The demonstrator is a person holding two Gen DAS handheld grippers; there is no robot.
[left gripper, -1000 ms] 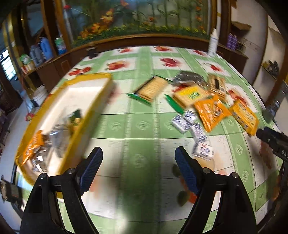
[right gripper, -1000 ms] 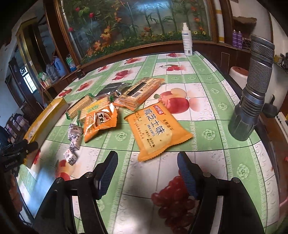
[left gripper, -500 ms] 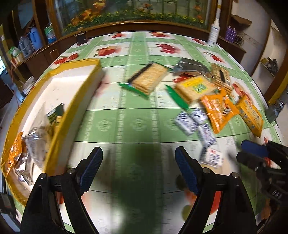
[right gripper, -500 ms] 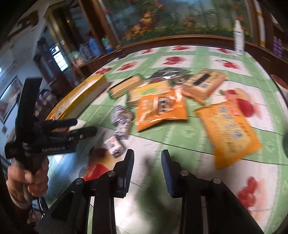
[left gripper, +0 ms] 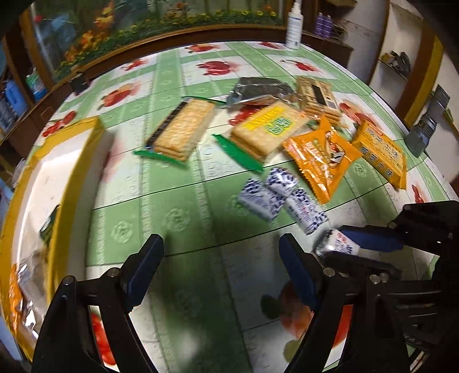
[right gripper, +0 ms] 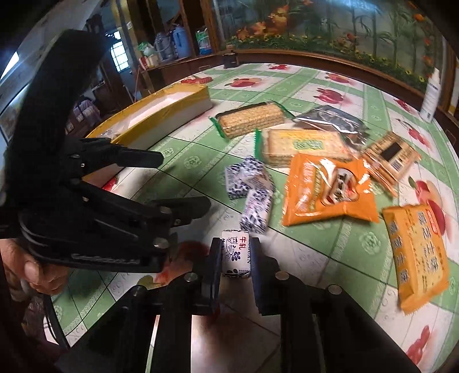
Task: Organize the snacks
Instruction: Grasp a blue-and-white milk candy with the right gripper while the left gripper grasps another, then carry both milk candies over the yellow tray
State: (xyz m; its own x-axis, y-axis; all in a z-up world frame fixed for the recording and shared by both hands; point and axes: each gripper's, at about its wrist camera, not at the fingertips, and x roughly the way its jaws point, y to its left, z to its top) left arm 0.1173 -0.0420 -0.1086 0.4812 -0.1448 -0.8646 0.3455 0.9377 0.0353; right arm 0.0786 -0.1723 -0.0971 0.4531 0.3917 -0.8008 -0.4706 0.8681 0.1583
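My right gripper is shut on a small white-and-blue candy; its jaws are closing and both pads press the candy's sides. In the left wrist view that same right gripper holds the candy just above the tablecloth. Several more such candies lie beside it. My left gripper is open over bare cloth with nothing between its fingers, and the right wrist view shows this left gripper held by a hand. The yellow-rimmed tray at left holds some snacks.
Two cracker packs, a silver bag, a brown biscuit pack and two orange packets lie beyond the candies. A grey flashlight stands at the right edge, a spray bottle at the back.
My right gripper swung left from the orange packet to the candies and closed on one. My left gripper shifted right, away from the tray, still open.
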